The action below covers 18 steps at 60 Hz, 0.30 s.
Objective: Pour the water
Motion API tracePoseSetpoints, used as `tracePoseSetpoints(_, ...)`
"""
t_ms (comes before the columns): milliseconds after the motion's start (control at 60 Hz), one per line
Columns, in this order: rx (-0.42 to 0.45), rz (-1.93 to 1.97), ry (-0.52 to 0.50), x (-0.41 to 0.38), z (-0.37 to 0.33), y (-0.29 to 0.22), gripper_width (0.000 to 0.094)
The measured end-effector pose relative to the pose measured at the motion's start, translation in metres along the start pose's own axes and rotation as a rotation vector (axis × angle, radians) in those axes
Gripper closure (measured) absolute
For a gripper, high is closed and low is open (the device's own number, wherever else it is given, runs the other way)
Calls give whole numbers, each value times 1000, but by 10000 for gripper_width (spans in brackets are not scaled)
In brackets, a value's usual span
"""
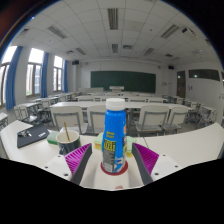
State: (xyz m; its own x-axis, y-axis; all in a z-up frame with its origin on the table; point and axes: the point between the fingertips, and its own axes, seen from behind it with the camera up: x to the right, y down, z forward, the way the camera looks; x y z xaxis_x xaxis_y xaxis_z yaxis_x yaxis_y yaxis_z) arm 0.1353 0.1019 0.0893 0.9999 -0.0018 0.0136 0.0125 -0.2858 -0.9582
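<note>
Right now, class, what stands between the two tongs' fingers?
In the gripper view, a blue-capped bottle stands upright between the tongs' fingers, with a cup to its left.

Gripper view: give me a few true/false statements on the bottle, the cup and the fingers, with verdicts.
1. The bottle stands upright between the gripper fingers. True.
2. The bottle has a red cap. False: its cap is blue.
3. A cup with a stick in it stands on the table beside the bottle. True.
4. The bottle lies on its side. False: it is upright.
5. The setting is a kitchen. False: it is a classroom, with a chalkboard on the far wall.
</note>
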Motion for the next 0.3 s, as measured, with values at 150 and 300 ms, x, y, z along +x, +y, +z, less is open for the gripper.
tracePoseSetpoints(150,38,37,-67,-30,-79,3,87)
tracePoseSetpoints(300,49,130,-148,-63,-133,36,88)
